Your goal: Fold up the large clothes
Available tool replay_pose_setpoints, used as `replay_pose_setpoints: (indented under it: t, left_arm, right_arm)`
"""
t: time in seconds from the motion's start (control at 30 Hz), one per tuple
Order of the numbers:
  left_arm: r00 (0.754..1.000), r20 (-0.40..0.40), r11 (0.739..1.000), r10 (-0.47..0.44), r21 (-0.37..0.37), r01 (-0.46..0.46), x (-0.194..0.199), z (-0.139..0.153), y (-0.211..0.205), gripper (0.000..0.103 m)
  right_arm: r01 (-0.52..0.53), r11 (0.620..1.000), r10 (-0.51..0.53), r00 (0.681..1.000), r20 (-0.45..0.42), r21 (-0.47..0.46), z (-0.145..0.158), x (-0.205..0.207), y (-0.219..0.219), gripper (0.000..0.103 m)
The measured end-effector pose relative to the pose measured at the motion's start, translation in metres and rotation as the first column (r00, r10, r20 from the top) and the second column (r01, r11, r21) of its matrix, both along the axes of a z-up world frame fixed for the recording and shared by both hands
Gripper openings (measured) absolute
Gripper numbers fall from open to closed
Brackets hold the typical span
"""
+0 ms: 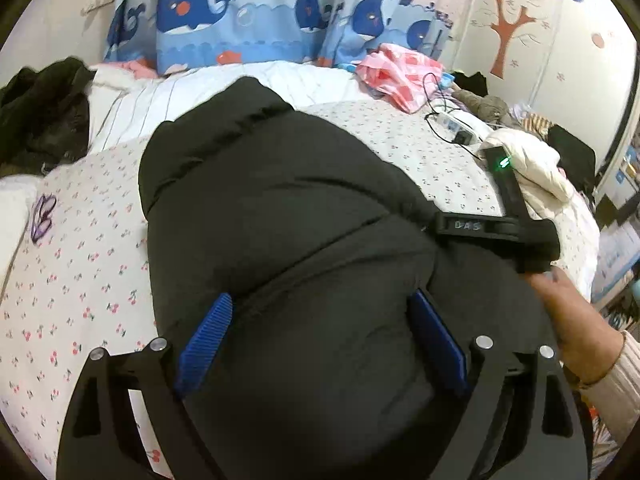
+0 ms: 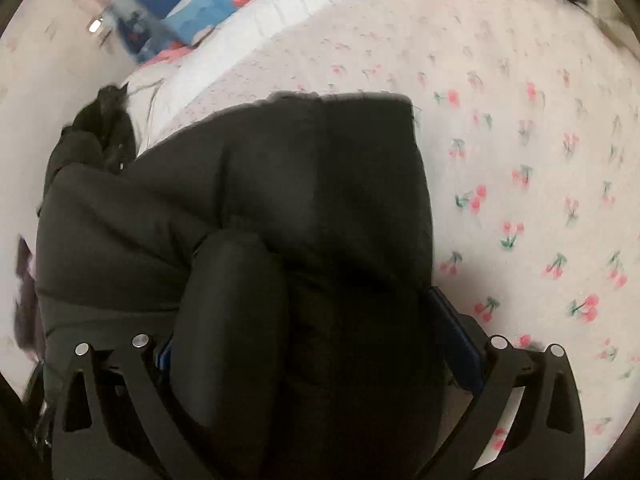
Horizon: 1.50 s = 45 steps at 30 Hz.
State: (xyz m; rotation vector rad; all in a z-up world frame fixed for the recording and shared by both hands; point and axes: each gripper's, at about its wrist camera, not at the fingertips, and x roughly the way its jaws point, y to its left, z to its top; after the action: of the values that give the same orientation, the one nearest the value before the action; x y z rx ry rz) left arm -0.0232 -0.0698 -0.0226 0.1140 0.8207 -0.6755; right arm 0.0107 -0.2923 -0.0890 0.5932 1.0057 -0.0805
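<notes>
1. Black puffer jacket (image 1: 288,216) lies bunched in the middle of the bed, on the cherry-print sheet (image 1: 80,280); it fills most of both wrist views.
2. Left gripper (image 1: 320,344): blue pads spread wide, jacket bulk bulging between them. Pads touch fabric on both sides, but I cannot tell if it is really clamped or just resting.
3. Right gripper (image 2: 320,340): also spread wide, with a thick roll of the jacket (image 2: 304,208) stuffed between the fingers. The left pad is mostly buried; only the right blue pad (image 2: 456,336) shows. View is blurred.
4. From the left wrist view, the right gripper body (image 1: 496,228) sits on the jacket's right edge, with a hand (image 1: 576,320) behind it.
5. No bins or baskets visible.
6. Edges: the jacket's squared far edge is visible in the right view; open sheet lies to its right and beyond it.
7. Left side: dark clothing pile (image 1: 44,112) near the bed edge.
8. Far right: pink cloth (image 1: 400,72), cables and power strip (image 1: 456,120), cream garment (image 1: 532,160).
9. Whale-print curtain (image 1: 240,12) behind the bed; wall with tree decal (image 1: 506,28) on the right.
</notes>
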Motion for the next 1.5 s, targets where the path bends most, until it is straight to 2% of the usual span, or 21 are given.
replay_pose_setpoints:
  t: [0.1, 0.2, 0.27, 0.3, 0.37, 0.4, 0.47, 0.6, 0.73, 0.8, 0.87, 0.97, 1.0, 1.07, 1.13, 1.2, 1.23, 1.27, 1.3, 1.43, 1.5]
  left_arm:
    - [1.0, 0.025, 0.999, 0.013, 0.043, -0.014, -0.004, -0.003, -0.003, 0.088]
    - [0.999, 0.037, 0.999, 0.032, 0.043, -0.033, -0.006, 0.0, -0.001, 0.088]
    - [0.998, 0.05, 0.998, 0.044, 0.041, -0.046, -0.009, 0.001, 0.001, 0.088]
    - [0.997, 0.058, 0.998, 0.051, 0.043, -0.054, -0.01, 0.001, 0.001, 0.088]
    - [0.995, 0.076, 0.997, 0.059, 0.046, -0.062, -0.013, 0.003, 0.001, 0.088]
    - [0.994, 0.088, 0.997, 0.057, 0.049, -0.061, -0.015, 0.005, 0.001, 0.088]
    - [0.994, 0.102, 0.996, 0.042, 0.071, -0.05, -0.019, 0.005, -0.001, 0.088]
    - [0.986, 0.166, 0.991, 0.029, 0.124, -0.05, -0.029, 0.005, -0.007, 0.088]
    - [0.976, 0.218, 0.99, 0.029, 0.127, -0.057, -0.038, 0.011, -0.006, 0.088]
    - [0.972, 0.234, 0.991, 0.032, 0.122, -0.062, -0.041, 0.013, -0.004, 0.088]
    - [0.972, 0.233, 0.992, 0.039, 0.107, -0.066, -0.041, 0.015, -0.001, 0.088]
    - [0.984, 0.168, 0.999, 0.051, 0.01, -0.054, -0.033, 0.02, 0.011, 0.088]
    - [0.992, 0.109, 0.995, 0.066, -0.082, -0.057, -0.023, 0.022, 0.024, 0.088]
    - [0.992, 0.009, 0.971, 0.13, -0.202, -0.125, -0.003, 0.019, 0.05, 0.088]
    - [0.971, -0.128, 0.926, 0.201, -0.299, -0.231, 0.023, 0.006, 0.083, 0.088]
    - [0.949, -0.246, 0.897, 0.197, -0.345, -0.276, 0.043, -0.019, 0.102, 0.09]
    - [0.918, -0.362, 0.887, 0.161, -0.355, -0.296, 0.055, -0.041, 0.105, 0.091]
    - [0.878, -0.473, 0.86, 0.07, -0.418, -0.293, 0.063, -0.063, 0.102, 0.092]
    - [0.864, -0.502, 0.837, 0.022, -0.464, -0.291, 0.066, -0.073, 0.099, 0.093]
    - [0.916, -0.399, 0.874, 0.03, -0.434, -0.218, 0.055, -0.044, 0.094, 0.094]
    - [0.939, -0.331, 0.887, 0.091, -0.401, -0.227, 0.048, -0.021, 0.11, 0.094]
  right_arm:
    - [-0.017, 0.997, 0.02, 0.999, 0.04, -0.069, 0.032, -0.022, 0.005, 0.097]
    - [-0.036, 0.991, 0.059, 0.98, 0.188, -0.127, 0.076, -0.062, 0.023, 0.097]
    - [-0.066, 0.985, 0.103, 0.967, 0.232, -0.162, 0.091, -0.085, 0.044, 0.097]
    - [-0.095, 0.978, 0.135, 0.967, 0.215, -0.187, 0.088, -0.094, 0.053, 0.097]
    - [-0.189, 0.951, 0.214, 0.973, 0.081, -0.245, 0.061, -0.095, 0.066, 0.097]
    - [-0.24, 0.949, 0.249, 0.968, 0.02, -0.205, 0.038, -0.089, 0.07, 0.097]
    - [-0.219, 0.969, 0.221, 0.975, 0.0, -0.114, 0.021, -0.079, 0.057, 0.097]
    - [-0.188, 0.973, 0.194, 0.981, 0.028, -0.137, 0.042, -0.076, 0.052, 0.097]
    - [-0.089, 0.98, 0.121, 0.978, 0.17, -0.18, 0.078, -0.085, 0.039, 0.097]
    - [-0.025, 0.991, 0.053, 0.975, 0.215, -0.129, 0.084, -0.079, 0.018, 0.097]
    - [0.017, 1.0, -0.012, 0.983, 0.181, -0.025, 0.072, -0.064, 0.0, 0.097]
    - [0.044, 0.996, -0.054, 0.99, 0.129, 0.076, 0.039, -0.068, -0.019, 0.097]
    - [0.045, 0.992, -0.058, 0.992, 0.111, 0.115, 0.024, -0.065, -0.022, 0.097]
    - [0.051, 0.985, -0.067, 0.993, 0.099, 0.162, 0.004, -0.064, -0.022, 0.097]
    - [0.054, 0.982, -0.072, 0.993, 0.097, 0.179, -0.004, -0.066, -0.021, 0.097]
    - [0.049, 0.978, -0.068, 0.994, 0.087, 0.203, -0.012, -0.064, -0.022, 0.097]
    - [0.043, 0.972, -0.062, 0.995, 0.075, 0.23, -0.016, -0.063, -0.021, 0.097]
    - [0.037, 0.967, -0.054, 0.996, 0.064, 0.25, -0.022, -0.061, -0.017, 0.097]
    - [0.028, 0.966, -0.044, 0.998, 0.055, 0.257, -0.026, -0.057, -0.012, 0.097]
    - [-0.009, 0.958, -0.01, 0.998, 0.064, 0.288, -0.02, -0.039, 0.012, 0.097]
    - [-0.059, 0.944, 0.032, 0.995, 0.089, 0.324, -0.018, -0.021, 0.039, 0.097]
